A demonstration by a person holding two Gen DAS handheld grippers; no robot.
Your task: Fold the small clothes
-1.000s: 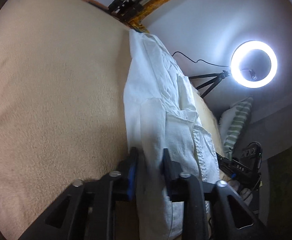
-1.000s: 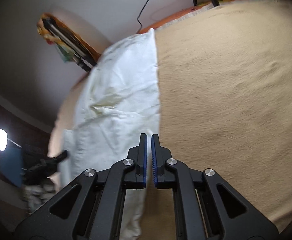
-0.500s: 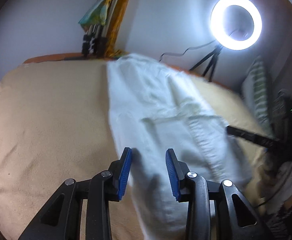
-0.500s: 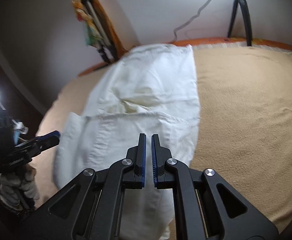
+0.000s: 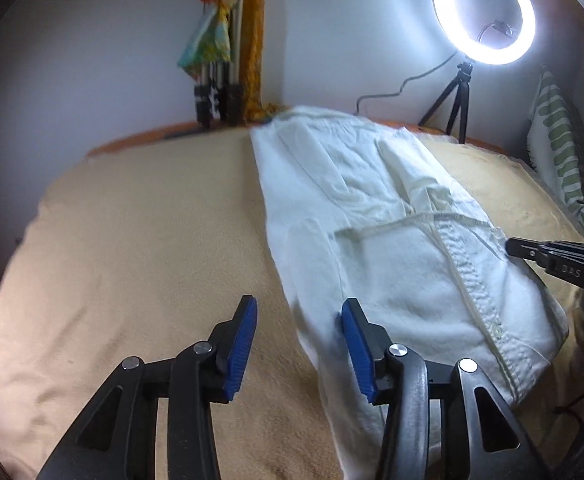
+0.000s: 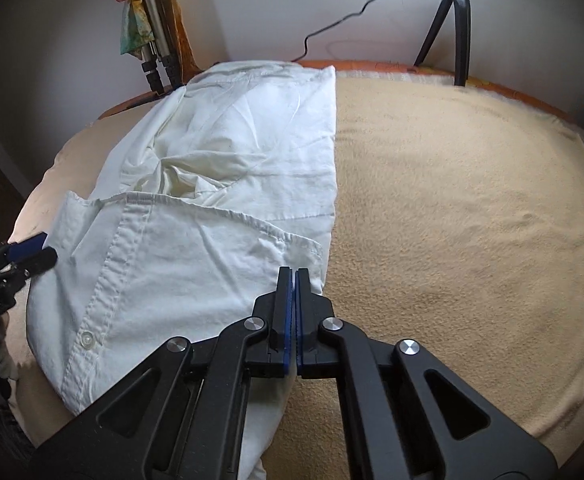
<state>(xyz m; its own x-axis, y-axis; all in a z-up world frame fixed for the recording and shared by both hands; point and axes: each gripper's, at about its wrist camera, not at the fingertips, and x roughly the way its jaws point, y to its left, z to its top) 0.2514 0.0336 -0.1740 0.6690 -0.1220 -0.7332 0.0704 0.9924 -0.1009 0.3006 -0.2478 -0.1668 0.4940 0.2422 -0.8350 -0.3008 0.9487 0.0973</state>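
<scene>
A tan fleece blanket covers the whole work surface, and on it lies the white cotton button-up shirt, folded into a long strip running from the near edge to the far edge. In the left wrist view the shirt sits right of centre; in the right wrist view it sits left of centre. A glowing white ring light stands on a black tripod at the far right. The left gripper is spread wide over the shirt's near left edge, gripping nothing. The right gripper is pressed together at the shirt's near right corner; whether cloth is pinched cannot be told.
</scene>
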